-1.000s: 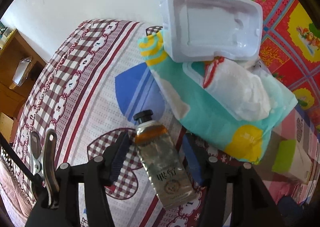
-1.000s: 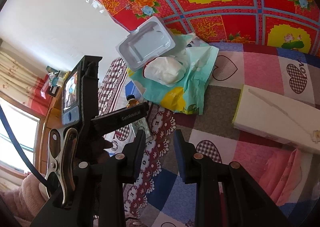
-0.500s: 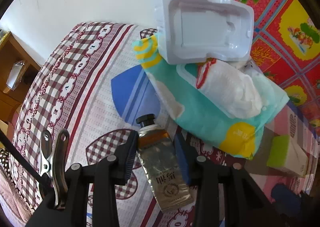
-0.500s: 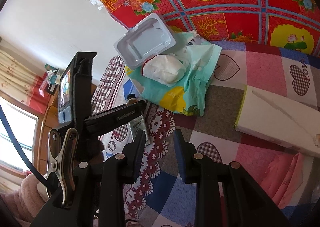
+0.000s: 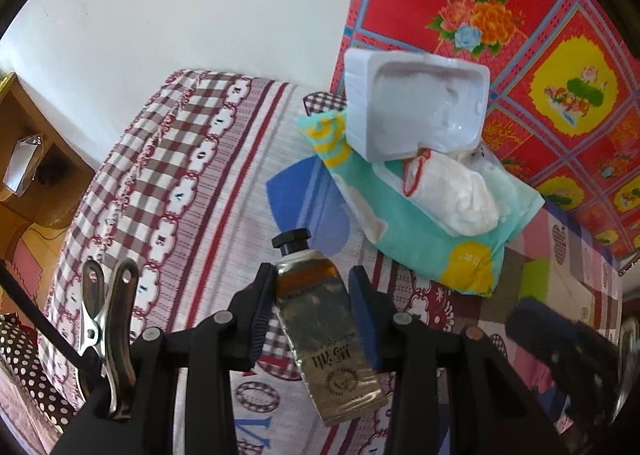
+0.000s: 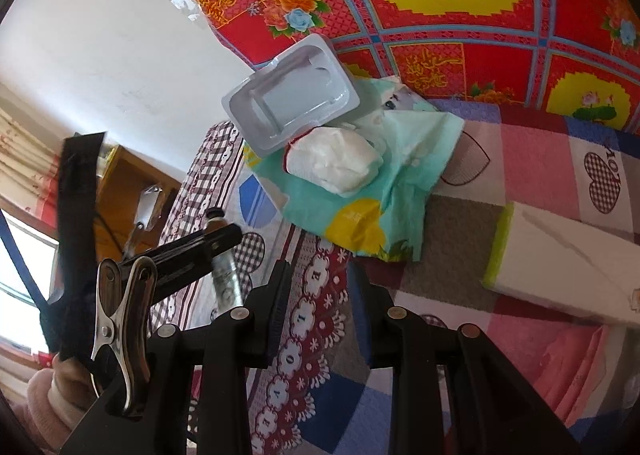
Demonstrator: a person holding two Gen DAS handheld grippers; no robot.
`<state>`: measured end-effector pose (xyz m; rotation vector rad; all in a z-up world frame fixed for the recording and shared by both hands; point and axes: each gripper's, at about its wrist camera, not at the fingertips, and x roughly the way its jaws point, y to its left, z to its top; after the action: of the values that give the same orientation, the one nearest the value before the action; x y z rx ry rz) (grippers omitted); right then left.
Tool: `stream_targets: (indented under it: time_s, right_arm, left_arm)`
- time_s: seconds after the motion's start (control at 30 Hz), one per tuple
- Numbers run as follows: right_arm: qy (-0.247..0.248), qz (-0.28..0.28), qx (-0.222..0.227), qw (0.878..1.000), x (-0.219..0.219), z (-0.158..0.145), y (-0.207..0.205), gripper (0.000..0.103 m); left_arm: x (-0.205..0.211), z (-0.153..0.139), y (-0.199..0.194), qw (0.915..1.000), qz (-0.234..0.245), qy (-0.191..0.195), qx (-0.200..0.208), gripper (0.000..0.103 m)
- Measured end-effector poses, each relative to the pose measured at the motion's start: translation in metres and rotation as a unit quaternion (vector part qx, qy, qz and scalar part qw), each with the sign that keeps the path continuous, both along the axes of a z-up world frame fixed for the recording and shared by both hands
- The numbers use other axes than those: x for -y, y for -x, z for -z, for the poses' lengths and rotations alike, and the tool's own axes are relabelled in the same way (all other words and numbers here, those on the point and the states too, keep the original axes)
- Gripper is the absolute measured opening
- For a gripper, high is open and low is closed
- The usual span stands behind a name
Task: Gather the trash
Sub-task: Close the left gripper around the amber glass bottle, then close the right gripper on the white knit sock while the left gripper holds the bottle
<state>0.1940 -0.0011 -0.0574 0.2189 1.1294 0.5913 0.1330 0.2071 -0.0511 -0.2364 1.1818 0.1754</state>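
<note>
Your left gripper [image 5: 314,311] has its jaws clamped on the tube [image 5: 328,335] above the bed [image 5: 168,191]. Your right gripper [image 6: 316,307] jaws stand apart, empty. Squeeze harder and the tube may slip.

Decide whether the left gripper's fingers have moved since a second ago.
Yes. The left gripper has closed in from either side onto the tube, which remains on the patterned bedspread.
</note>
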Motion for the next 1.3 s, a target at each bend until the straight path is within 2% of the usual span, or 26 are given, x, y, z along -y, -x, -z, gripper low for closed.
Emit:
stream_targets:
  time_s: [0.1, 0.37, 0.53, 1.07, 1.17, 1.23, 1.3]
  right_arm:
    - [0.005, 0.006, 0.007, 1.0, -0.011, -0.001, -0.008, 0.036]
    - [0.041, 0.021, 0.028, 0.999, -0.04, 0.004, -0.035, 0.041]
    - [0.067, 0.024, 0.04, 0.997, -0.054, 0.008, -0.046, 0.048]
    - [0.1, 0.046, 0.035, 0.993, -0.071, 0.027, -0.061, 0.048]
    - [0.105, 0.052, 0.038, 0.992, -0.071, 0.027, -0.059, 0.038]
    - [0.102, 0.055, 0.035, 0.993, -0.069, 0.028, -0.059, 0.026]
    - [0.096, 0.056, 0.033, 0.993, -0.064, 0.026, -0.058, 0.018]
  left_arm:
    - [0.002, -0.006, 0.006, 1.0, 0.004, 0.001, 0.002, 0.04]
    - [-0.012, -0.006, 0.007, 0.9999, 0.015, 0.009, 0.003, 0.04]
    - [-0.021, -0.01, 0.009, 0.9997, 0.019, 0.014, 0.006, 0.04]
    - [-0.034, -0.012, 0.007, 0.9992, 0.035, 0.021, 0.007, 0.04]
    - [-0.037, -0.012, 0.006, 0.9991, 0.037, 0.021, 0.007, 0.04]
    - [-0.037, -0.014, 0.008, 0.999, 0.038, 0.021, 0.008, 0.04]
    - [-0.038, -0.015, 0.008, 0.999, 0.039, 0.021, 0.008, 0.04]
